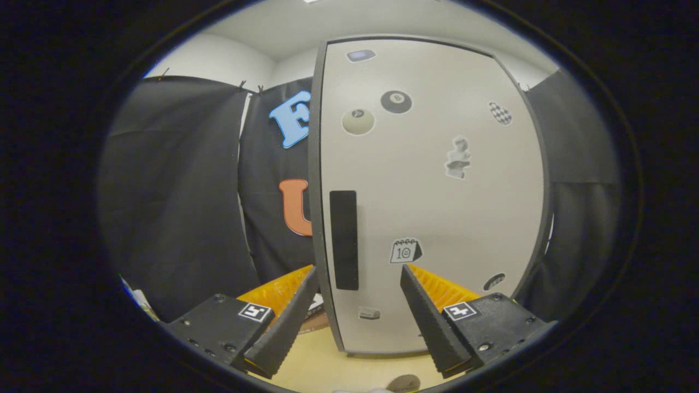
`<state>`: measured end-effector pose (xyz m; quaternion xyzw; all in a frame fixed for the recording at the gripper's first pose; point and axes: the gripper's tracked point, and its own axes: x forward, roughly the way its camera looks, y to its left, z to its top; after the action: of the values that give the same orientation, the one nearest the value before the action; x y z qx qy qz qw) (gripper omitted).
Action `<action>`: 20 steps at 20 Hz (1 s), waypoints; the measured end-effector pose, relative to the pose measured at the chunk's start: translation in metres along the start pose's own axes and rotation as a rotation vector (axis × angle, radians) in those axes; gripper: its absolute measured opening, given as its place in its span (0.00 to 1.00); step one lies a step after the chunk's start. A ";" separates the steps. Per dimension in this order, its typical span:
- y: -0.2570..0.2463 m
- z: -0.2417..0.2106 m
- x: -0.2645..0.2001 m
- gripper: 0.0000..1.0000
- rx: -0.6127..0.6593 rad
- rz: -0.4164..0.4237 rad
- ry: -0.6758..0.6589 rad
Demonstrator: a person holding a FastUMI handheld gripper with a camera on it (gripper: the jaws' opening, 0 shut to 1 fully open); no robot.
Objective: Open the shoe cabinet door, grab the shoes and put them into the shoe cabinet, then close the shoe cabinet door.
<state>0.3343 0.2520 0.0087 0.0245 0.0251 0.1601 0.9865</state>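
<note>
Gripper (357, 273) jaws apart; one cabinet door (437, 191), one handle (344, 240) between

The shoe cabinet door (437, 180) stands just beyond the tool (357, 273); its handle (344, 240) between the spread fingers.

Pale, wood-toned floor (322, 360), seen as a small patch between the fingers. Standing upright on it, just beyond the fingertips: shoe cabinet (437, 191), pale door shut in a dark frame, its base resting on the floor. At the cabinet's lower left corner, a brown-and-white object (315, 317), mostly hidden behind one finger, too little visible to identify. Towards the floor's near edge, a rounded brown shape (404, 382), cut off. Gripper (359, 268) held above the floor, fingers spread wide, gripping nothing.
</note>
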 end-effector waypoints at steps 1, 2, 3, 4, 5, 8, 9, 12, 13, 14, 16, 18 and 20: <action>0.003 0.001 0.011 0.99 0.002 0.006 -0.002; 0.005 0.002 0.021 0.98 -0.002 0.003 -0.004; 0.005 0.003 0.030 0.96 -0.004 -0.005 -0.006; 0.006 0.004 0.037 0.93 -0.002 -0.005 -0.003; 0.007 0.004 0.043 0.91 0.006 -0.009 0.005; 0.009 0.006 0.053 0.76 0.028 -0.005 0.005; 0.010 0.006 0.056 0.71 0.023 -0.007 0.011; 0.006 0.005 0.059 0.54 0.021 -0.041 0.014; 0.004 0.005 0.058 0.49 0.028 -0.051 0.014; 0.004 0.003 0.057 0.45 0.023 -0.056 0.023; 0.003 0.002 0.052 0.38 0.015 -0.040 0.045; 0.003 0.001 0.046 0.36 0.012 -0.018 0.061; 0.004 0.000 0.034 0.35 0.006 -0.002 0.062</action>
<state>0.3648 0.2669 0.0075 0.0224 0.0561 0.1599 0.9853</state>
